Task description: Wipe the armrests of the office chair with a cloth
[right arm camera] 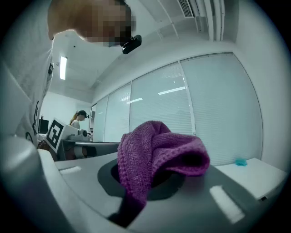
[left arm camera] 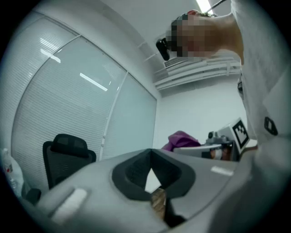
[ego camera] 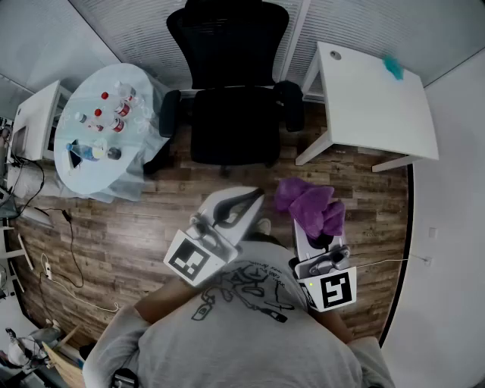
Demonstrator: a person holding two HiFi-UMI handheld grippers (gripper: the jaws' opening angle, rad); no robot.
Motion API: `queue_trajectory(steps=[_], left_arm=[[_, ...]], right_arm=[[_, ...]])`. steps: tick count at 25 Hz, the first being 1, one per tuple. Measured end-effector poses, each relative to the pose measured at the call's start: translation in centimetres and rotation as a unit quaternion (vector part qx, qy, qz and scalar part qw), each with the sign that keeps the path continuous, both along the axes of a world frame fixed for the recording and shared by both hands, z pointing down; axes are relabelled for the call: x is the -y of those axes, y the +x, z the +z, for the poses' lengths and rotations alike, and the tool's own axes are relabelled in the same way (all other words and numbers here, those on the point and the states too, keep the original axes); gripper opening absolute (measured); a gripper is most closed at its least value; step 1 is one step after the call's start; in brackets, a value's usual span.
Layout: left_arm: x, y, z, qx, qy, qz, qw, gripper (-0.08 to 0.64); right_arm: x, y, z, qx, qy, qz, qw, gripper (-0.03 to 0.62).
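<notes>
The right gripper (ego camera: 314, 229) is clamped on a purple knitted cloth (right arm camera: 154, 152). The cloth bunches up over the jaws and hides their tips. The left gripper (left arm camera: 151, 157) holds nothing, and its jaws meet at the tips. Both grippers are held well short of the black mesh office chair (ego camera: 231, 91), on its seat side, and the cloth is clear of both armrests (ego camera: 168, 114). The chair stands on a brown wood-plank floor (ego camera: 136, 227). White slatted blinds (ego camera: 144, 23) cover glazed walls behind its backrest. Left of the chair is a round table (ego camera: 106, 170) under a pale cover, carrying red-capped bottles (ego camera: 114, 114). Right of the chair is a white desk (ego camera: 375, 106) with a small teal object (ego camera: 393, 67) at its far edge. Cables (ego camera: 72, 250) trail over the floor beyond the round table.
</notes>
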State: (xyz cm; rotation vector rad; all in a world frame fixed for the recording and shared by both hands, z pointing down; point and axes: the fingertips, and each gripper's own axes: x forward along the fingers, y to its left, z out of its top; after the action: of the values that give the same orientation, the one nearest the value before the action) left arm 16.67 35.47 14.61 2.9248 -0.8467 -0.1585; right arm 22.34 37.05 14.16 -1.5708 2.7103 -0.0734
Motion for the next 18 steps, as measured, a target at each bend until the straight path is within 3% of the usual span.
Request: queue_trajectory(steps=[18], left_arm=[[1.2,3.1,0.7,0.008,-0.007,0.003,0.9999,0.000]], right_arm=[[1.4,2.7,0.3,0.008,-0.001,0.002,1.000,0.035]])
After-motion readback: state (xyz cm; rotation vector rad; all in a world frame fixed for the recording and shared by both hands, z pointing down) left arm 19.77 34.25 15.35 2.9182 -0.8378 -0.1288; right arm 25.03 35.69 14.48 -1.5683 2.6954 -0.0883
